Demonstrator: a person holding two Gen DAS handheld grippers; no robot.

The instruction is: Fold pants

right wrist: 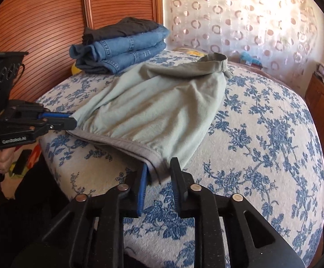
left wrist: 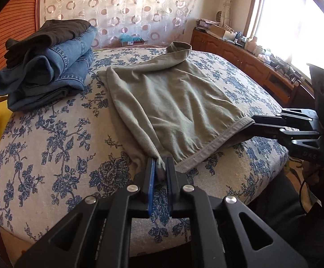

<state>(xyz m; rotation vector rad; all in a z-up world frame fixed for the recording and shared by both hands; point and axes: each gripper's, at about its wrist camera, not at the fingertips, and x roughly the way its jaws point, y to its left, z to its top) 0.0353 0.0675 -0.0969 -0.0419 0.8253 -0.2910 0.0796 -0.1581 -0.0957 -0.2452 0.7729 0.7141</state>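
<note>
Olive-green pants (left wrist: 173,102) lie folded on the floral bedspread (left wrist: 50,151). The left gripper (left wrist: 161,169) pinches one waistband corner; the right gripper (right wrist: 159,174) sits slack around the other corner.

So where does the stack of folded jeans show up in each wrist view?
Left wrist view: the stack of folded jeans sits upper left, at the bed's far corner, left of the green pants.
Right wrist view: the stack sits top centre-left, in front of the wooden slatted panel, beyond the pants.
Shared landmark: the dark garment lying on top of the jeans.
</note>
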